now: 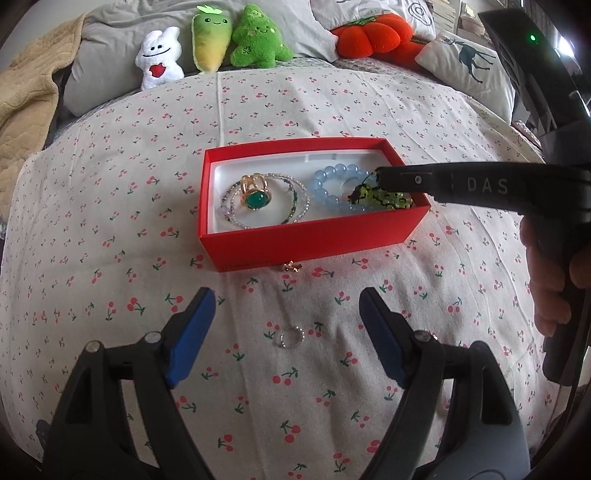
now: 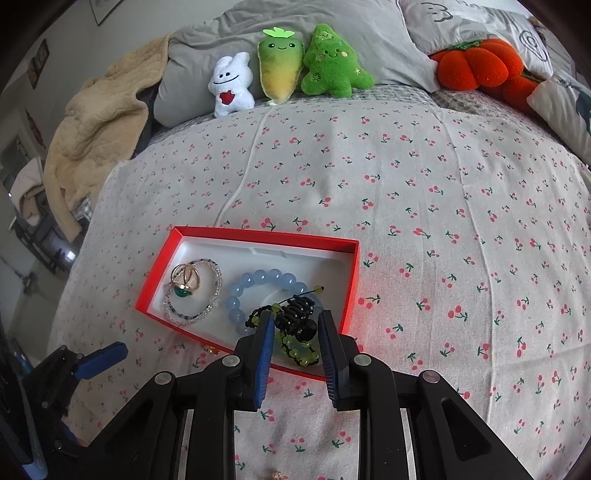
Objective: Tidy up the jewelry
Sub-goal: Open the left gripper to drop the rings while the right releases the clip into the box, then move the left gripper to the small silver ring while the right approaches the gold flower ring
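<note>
Blue pads line my left gripper (image 1: pixel 284 314), whose jaws stand wide apart over the cherry-print bedspread (image 1: pixel 110 184) with nothing between them but bare cloth and a small silver ring (image 1: pixel 291 338) lying flat. Past it, a tiny gold piece (image 1: pixel 291 266) sits just against the near wall of the red box (image 1: pixel 314 240); it is too small for me to say what it is. From the right wrist view, my right gripper (image 2: pixel 295 347) hangs over the box's near right corner, jaws narrowly parted, and the green bead bracelet (image 2: pixel 299 350) with its black cord lies between them; I cannot tell whether the pads actually press on it, since the fingers cover its sides. In the left view the right gripper's black finger also hides the box's right end. Inside the box, the blue bead bracelet (image 1: pixel 336 184) lies partly under the green one, and to its left a gold ring with a green stone (image 1: pixel 255 194) rests on a clear bead bracelet (image 1: pixel 266 206). Far off, three plush toys (image 1: pixel 214 44) and an orange plush (image 1: pixel 369 35) lean on grey pillows; a beige blanket (image 1: pixel 26 110) is cut off at the left edge.
</note>
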Demonstrator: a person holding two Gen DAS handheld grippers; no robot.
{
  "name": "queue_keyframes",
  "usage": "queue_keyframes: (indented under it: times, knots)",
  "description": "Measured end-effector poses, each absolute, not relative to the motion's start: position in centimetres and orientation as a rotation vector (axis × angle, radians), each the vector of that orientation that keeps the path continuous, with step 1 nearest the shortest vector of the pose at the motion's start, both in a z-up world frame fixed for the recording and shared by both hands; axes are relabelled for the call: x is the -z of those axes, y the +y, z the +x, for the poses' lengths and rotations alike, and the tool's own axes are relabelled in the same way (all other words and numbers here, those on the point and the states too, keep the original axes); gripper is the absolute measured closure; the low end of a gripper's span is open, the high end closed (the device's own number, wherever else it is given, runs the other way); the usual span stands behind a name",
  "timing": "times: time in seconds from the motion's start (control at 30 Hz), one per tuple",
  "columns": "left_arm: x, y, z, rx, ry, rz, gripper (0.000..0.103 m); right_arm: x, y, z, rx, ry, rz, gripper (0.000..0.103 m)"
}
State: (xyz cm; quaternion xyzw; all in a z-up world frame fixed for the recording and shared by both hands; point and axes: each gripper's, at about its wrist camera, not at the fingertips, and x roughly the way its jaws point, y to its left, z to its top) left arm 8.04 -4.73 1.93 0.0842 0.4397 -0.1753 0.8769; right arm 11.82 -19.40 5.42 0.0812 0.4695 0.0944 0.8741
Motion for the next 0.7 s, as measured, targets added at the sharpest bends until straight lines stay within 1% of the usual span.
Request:
queue_keyframes:
  times: [0.07,0.1,0.13,0.17,0.37,0.47,0.53,0.7]
  knots:
    - [-2.0,-4.8,7.9,0.364,0.919,0.177,0.023,-5.6,-19.4,11.6,-0.209,0.983,0.178,0.071]
    - [-2.0,-4.9,7.8,0.362,0.921,0.179,0.023,-5.7,-19.5,11.5,-0.215,0.981,0.187,0.056]
    - [-2.1,-4.9,7.7,0.359,0.923,0.181,0.023,-5.9,-19.7,11.2,-0.221,0.972,0.198,0.038]
    - [-2.1,-4.9,7.6,0.356,0.926,0.182,0.023,-6.2,-19.8,10.9,-0.227,0.959,0.208,0.035]
    - [-2.0,-4.4,6.5,0.334,0.950,0.159,0.022,-7.7,-20.8,9.4,-0.215,0.941,0.215,0.035]
    - [-1.8,-4.1,5.5,0.329,0.956,0.146,0.019,-8.2,-21.3,8.1,-0.202,0.929,0.180,0.030]
    - [-1.6,-3.9,4.8,0.324,0.956,0.142,0.019,-8.1,-21.8,7.1,-0.184,0.929,0.165,0.027]
    - [-0.9,-3.3,3.4,0.317,0.967,0.119,0.019,-6.5,-23.1,4.2,-0.157,0.973,0.151,0.026]
